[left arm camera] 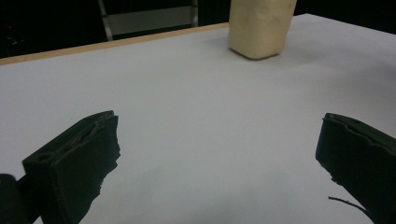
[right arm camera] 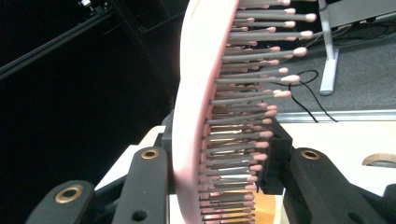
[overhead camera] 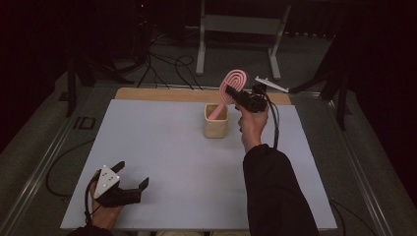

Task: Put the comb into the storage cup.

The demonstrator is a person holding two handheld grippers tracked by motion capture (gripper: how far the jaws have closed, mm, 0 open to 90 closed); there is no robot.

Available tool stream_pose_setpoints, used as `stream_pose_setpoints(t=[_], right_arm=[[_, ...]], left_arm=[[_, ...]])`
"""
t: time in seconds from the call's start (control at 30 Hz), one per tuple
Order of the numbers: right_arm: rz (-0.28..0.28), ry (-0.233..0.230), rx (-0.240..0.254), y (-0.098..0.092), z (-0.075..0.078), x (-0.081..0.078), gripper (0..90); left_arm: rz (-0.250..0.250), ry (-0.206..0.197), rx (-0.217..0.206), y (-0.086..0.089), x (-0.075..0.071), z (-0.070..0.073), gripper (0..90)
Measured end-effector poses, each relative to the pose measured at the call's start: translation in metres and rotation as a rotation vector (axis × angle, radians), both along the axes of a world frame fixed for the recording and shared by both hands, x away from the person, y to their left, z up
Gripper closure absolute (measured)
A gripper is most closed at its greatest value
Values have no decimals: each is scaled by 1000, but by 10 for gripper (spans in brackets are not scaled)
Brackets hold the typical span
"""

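Observation:
A pink hairbrush (overhead camera: 233, 83) stands tilted with its handle down inside a cream cup (overhead camera: 216, 121) at the back middle of the white tabletop (overhead camera: 172, 162). My right gripper (overhead camera: 235, 93) is shut on the brush's head; in the right gripper view the black jaws press on its pink back (right arm camera: 194, 93) and its grey bristles (right arm camera: 243, 107). Near the front left corner my left gripper (overhead camera: 133, 176) rests low over the table, open, nothing between its jaws. The left gripper view has the cup (left arm camera: 259, 25) far ahead and my left gripper (left arm camera: 219, 154) over bare table.
A wooden strip (overhead camera: 162, 94) runs along the table's far edge. Beyond it stand a metal frame (overhead camera: 236, 29) and loose cables (overhead camera: 167, 69) on the floor. A dark sleeve (overhead camera: 275, 191) reaches in from the bottom right.

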State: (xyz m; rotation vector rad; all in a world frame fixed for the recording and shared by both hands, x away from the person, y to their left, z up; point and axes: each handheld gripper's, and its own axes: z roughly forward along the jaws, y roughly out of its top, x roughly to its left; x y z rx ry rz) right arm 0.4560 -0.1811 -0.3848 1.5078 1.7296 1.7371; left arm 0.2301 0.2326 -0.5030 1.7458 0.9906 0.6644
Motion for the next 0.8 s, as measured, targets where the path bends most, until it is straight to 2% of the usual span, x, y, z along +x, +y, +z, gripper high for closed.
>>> stream_pose_setpoints(t=[0.8], right_arm=[[19,23,-10,5,-15,1,623]], left_arm=[[-3,2,1,-1,0,0,1]])
